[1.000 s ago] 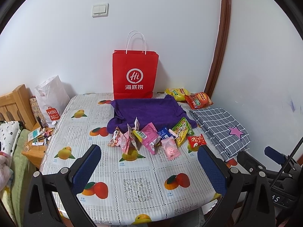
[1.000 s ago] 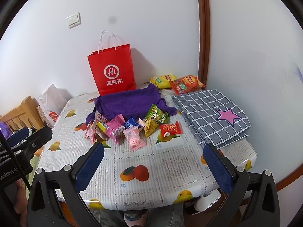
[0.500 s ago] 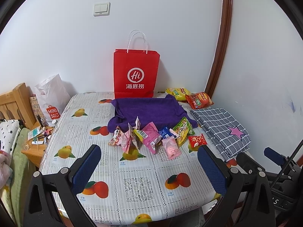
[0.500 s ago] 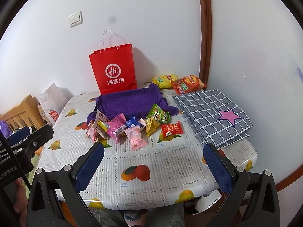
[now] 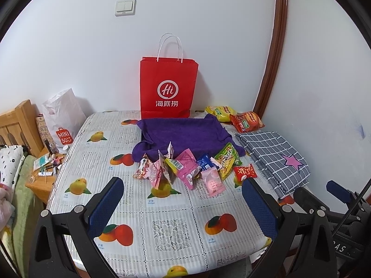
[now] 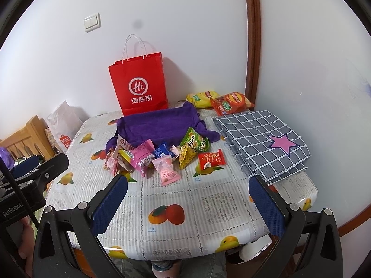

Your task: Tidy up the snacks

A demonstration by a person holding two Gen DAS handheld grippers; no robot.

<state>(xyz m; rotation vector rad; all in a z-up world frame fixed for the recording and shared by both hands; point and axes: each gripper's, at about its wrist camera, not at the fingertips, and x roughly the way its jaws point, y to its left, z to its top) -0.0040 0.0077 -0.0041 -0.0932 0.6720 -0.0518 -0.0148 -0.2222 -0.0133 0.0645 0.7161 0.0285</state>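
snack pile (image 5: 190,169): mid-table (image 5: 162,227), just in front of purple cloth (image 5: 183,136); strung left-right
pink packet (image 6: 165,170): long axis toward camera
left gripper (image 5: 185,206): spread wide, empty
right gripper (image 6: 189,205): spread wide, empty

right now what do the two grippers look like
Both match: black plastic frames with silver screws, and two fingers faced with blue textured pads. Left gripper; right gripper. Seen from the right wrist camera, the left gripper's black body carries white "GenRobot" lettering and a thin black cable. Seen from the left wrist camera, the right gripper's body shows partial white lettering.
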